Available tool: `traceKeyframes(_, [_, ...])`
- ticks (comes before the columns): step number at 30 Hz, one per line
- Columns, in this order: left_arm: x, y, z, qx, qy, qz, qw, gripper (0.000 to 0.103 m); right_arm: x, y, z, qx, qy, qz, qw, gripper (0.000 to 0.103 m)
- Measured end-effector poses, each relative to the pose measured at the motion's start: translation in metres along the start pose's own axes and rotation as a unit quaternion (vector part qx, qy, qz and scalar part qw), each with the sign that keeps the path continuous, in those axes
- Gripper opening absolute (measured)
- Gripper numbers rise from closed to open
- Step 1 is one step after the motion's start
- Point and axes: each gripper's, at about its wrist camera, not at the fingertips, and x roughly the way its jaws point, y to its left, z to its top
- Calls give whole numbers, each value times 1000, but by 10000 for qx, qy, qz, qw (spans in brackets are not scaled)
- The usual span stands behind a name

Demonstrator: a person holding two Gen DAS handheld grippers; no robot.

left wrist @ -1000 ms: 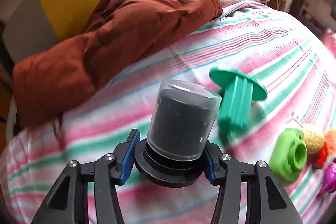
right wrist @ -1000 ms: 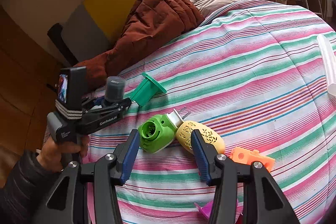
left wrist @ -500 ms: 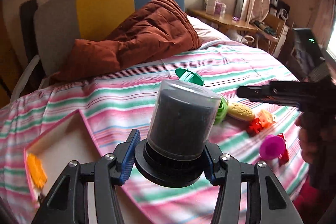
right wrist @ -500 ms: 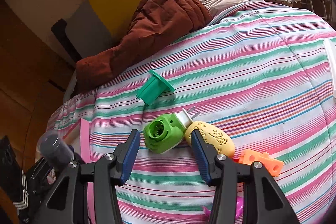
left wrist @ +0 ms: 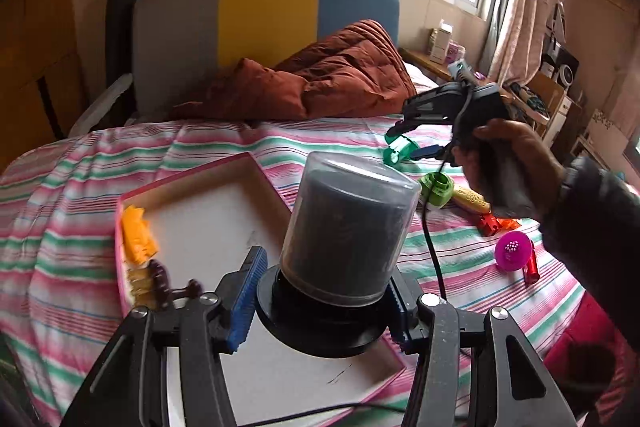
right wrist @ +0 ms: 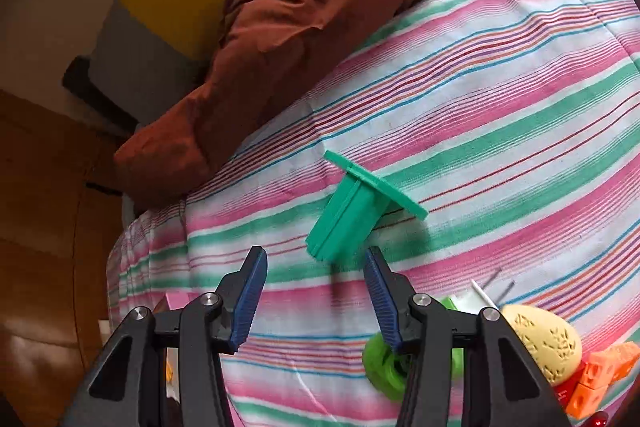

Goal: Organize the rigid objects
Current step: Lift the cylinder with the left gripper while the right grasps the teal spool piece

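Note:
My left gripper [left wrist: 324,303] is shut on the black base of a dark cylinder under a clear plastic cover [left wrist: 348,227], held upright over a pink-rimmed white tray [left wrist: 200,211]. My right gripper [right wrist: 316,291] is open just above the striped sheet. A green flanged plastic piece [right wrist: 352,219] lies right ahead of its fingertips, its near end reaching toward the gap between the blue pads. The left wrist view shows that green piece [left wrist: 400,151] under the right gripper and a hand [left wrist: 508,163] holding the handle.
An orange item [left wrist: 138,235] and a dark brown one [left wrist: 160,279] lie in the tray's left side. A lime plug-in [right wrist: 384,367], a yellow egg shape [right wrist: 544,343], orange blocks [right wrist: 600,379] and a magenta disc [left wrist: 512,251] lie on the sheet. A brown quilt [left wrist: 332,83] is at the headboard.
My left gripper has swung away from the toys with the covered cylinder and now hangs over the tray. My right gripper has moved from the lime and yellow items up to the green piece.

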Motion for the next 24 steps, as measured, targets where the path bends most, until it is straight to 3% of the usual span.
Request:
traceKeyframes(5, [-12,18,-12,-226,2,77,9997,55,35,-1,16,68,53,-557,9984,48])
traceKeyframes(7, [-14,23,-17,-287,12,141,9995,55,37,10,16,-380,37,-807,9960,30])
traceKeyframes(9, [-15,27,-22,-405,50,114,9991,55,40,24,8,-899,235,-892,9917,30])
traceKeyframes(15, [-18,30,-31,-549,103,132,9984,55,41,68,-65,-2705,731,-791,9567,30])
traceKeyframes(19, [-24,30,-39,-578,139,140,9981,55,32,74,-116,-3331,907,-787,9352,30])
traceKeyframes(24, [-29,33,-53,-680,246,205,9972,55,11,66,-156,-3669,970,-899,9208,30])
